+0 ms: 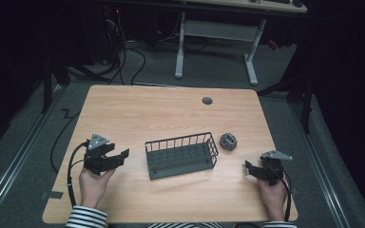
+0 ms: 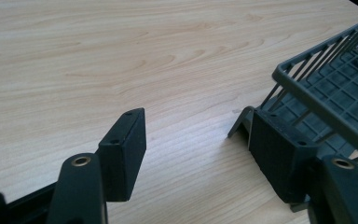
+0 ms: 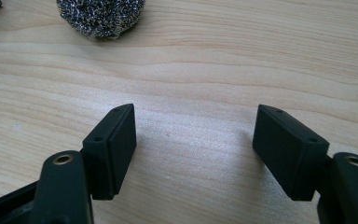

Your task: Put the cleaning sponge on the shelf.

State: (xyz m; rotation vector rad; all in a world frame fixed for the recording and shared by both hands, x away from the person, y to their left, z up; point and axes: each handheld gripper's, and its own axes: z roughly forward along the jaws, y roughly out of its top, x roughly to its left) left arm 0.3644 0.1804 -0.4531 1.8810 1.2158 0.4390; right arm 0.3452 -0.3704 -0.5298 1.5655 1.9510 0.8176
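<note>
A pale wooden table (image 1: 171,109) is sitting on grey carpet, with a white desk frame (image 1: 216,33) and loose cables (image 1: 123,57) showing in the dark room behind it. The tabletop is showing a smooth grain and has a small round grommet (image 1: 207,100) near its far edge.

Starting at the left, the left gripper (image 1: 119,156) is resting in a hand with a striped sleeve (image 1: 88,217), its black, blocky jaws standing apart with nothing but bare wood between them. Just to its right the basket (image 1: 181,155) is sitting, a dark grey wire rectangle with a grid floor; in the left gripper view its near corner (image 2: 279,74) is lying right beside the right-hand jaw, though I cannot tell whether they are touching.

Past the basket, the scourer (image 1: 228,141), a crinkly ball of shiny steel wool, is lying ahead of the right gripper (image 1: 253,170) and a little to its left, well apart from it. That gripper's jaws are gaping too, holding nothing.
</note>
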